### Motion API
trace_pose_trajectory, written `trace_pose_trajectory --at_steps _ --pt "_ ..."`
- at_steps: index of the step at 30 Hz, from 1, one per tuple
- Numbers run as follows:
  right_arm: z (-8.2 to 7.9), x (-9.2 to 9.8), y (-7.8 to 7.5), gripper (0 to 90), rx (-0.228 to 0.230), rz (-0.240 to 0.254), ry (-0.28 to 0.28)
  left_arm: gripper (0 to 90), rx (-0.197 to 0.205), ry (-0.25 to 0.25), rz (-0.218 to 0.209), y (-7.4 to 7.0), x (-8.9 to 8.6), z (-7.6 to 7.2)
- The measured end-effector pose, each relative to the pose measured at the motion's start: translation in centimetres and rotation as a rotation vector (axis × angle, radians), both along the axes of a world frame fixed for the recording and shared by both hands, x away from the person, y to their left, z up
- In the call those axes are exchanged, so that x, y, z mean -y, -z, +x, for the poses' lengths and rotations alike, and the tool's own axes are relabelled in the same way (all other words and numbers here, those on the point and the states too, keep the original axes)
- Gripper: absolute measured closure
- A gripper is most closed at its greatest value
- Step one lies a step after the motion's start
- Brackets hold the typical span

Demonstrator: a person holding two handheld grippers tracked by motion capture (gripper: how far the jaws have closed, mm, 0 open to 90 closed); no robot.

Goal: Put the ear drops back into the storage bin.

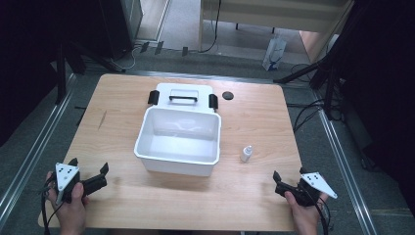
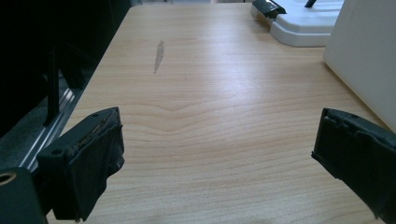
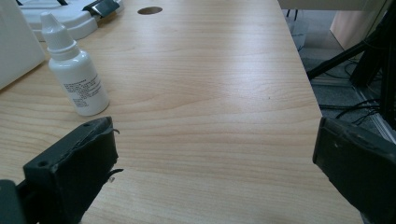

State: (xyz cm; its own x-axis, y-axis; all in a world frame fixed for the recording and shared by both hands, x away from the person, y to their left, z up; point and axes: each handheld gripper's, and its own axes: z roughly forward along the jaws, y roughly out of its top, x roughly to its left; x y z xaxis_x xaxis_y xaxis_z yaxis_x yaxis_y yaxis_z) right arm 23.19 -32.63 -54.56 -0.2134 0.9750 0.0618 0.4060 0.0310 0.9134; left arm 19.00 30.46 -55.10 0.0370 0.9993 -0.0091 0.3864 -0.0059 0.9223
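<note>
The work stands at its outset: both tools rest at the near edge of the table (image 1: 122,98), nothing in hand. The left gripper (image 1: 89,173) sits by the near-left corner, jaws spread wide with bare wood between them. The right gripper (image 1: 288,177) sits by the near-right corner, jaws likewise fully apart and empty.

The nearest item to the right gripper is the dropper bottle (image 1: 246,153), upright on the table right of centre, just beside the right wall of the white bin (image 1: 147,128) and apart from it. In my judgement the next move calls for the right gripper to travel forward and leftward, straddle the bottle's body and close without toppling it.

The bottle is small, white, round-bodied, with a conical cap and a printed label. The bin's lid (image 1: 183,95) lies behind the bin.
</note>
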Motion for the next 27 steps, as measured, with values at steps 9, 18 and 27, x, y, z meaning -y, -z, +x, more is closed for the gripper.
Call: trace_pose_trajectory --at_steps 9,18,27 --pt "0.1 0.1 0.0 4.9 -0.018 -0.005 0.024 4.5 0.004 -0.003 0.001 0.0 0.0 0.0" --pt "0.0 0.6 -0.6 12.9 -0.06 0.002 0.02 5.7 0.0 -0.025 0.018 0.0 0.3 0.0" --pt "0.4 -0.1 -3.4 16.0 -0.132 -0.098 -0.085 6.6 -0.004 -0.032 0.023 0.0 0.3 0.1"
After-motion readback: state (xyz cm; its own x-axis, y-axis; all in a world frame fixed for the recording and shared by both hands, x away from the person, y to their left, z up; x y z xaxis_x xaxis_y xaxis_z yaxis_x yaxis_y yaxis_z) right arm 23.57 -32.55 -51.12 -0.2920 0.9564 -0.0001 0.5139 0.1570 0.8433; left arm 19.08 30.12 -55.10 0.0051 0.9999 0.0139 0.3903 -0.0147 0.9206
